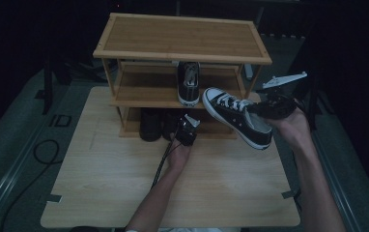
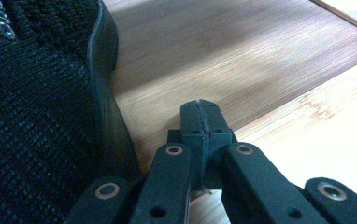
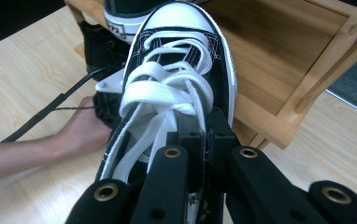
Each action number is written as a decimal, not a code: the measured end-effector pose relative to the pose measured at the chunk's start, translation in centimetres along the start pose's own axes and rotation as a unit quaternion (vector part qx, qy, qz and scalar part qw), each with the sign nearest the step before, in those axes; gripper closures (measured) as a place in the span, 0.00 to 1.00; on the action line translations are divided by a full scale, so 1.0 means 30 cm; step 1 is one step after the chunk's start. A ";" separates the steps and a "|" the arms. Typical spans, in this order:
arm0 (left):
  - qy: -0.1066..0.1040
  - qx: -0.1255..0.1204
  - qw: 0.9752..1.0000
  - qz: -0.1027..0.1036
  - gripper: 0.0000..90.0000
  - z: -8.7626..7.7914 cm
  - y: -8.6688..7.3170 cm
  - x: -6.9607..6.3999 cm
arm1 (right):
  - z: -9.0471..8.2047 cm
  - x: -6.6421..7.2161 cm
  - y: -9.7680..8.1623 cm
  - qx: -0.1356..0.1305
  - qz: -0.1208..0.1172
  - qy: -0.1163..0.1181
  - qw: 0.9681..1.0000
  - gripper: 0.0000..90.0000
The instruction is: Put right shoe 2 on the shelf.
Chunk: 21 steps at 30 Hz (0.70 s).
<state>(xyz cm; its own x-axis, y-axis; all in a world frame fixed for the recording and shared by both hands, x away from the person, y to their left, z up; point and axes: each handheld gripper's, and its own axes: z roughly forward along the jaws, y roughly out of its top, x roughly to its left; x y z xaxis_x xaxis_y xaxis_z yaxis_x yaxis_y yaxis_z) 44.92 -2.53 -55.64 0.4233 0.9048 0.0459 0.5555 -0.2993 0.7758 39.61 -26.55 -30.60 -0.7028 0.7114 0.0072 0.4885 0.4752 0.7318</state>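
Right fingers (image 3: 203, 135) pinched together on the sneaker (image 1: 238, 121), gripping the edge of its opening just beside the tongue and the white laces (image 3: 162, 93). The sneaker is black canvas with a white toe cap and white sole edge. I hold it off the worktop (image 1: 124, 193), out in front of the shoe rack (image 1: 182, 36) at the rack's right end, toe pointing in toward the middle shelf, heel hanging lower than the toe.

From my right gripper view, the toe cap sits just short of the front edge of the rack's shelf board, beside the rack's slanted side post.

Left fingers (image 2: 203, 122) pressed flat together, nothing between them. They rest low at the front of the rack's bottom shelf, just beside a black knit shoe (image 2: 36, 116) that stands there. Whether the tips touch the shelf board I cannot tell. In the high view my left gripper (image 1: 188, 130) lies in front of the rack's lower centre, its cable trailing back over the worktop.

Rack contents, relative to the rack itself: a second black-and-white sneaker (image 1: 188, 82) on the middle shelf, near centre, heel toward me. Dark shoes (image 1: 151, 124) on the bottom shelf, left of centre. Top shelf is bamboo slats.
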 end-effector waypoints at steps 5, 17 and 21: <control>-0.001 0.000 1.000 0.000 1.00 0.000 0.000 0.000 | 0.017 -0.019 0.019 0.001 0.010 -0.007 1.000 0.98; 0.001 0.000 1.000 0.003 1.00 0.000 0.000 0.001 | 0.064 -0.046 0.050 0.000 0.033 -0.018 0.999 0.98; 0.001 0.000 1.000 0.003 1.00 0.000 0.000 0.001 | 0.095 -0.047 0.074 -0.002 0.044 -0.029 0.999 0.98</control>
<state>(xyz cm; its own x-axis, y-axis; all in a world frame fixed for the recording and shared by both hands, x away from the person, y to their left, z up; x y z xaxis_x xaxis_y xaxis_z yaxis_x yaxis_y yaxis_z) 44.94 -2.49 -55.63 0.4250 0.9038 0.0513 0.5531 -0.3041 0.7756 43.16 -25.03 -30.91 -0.6267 0.7786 0.0322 0.5448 0.4082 0.7325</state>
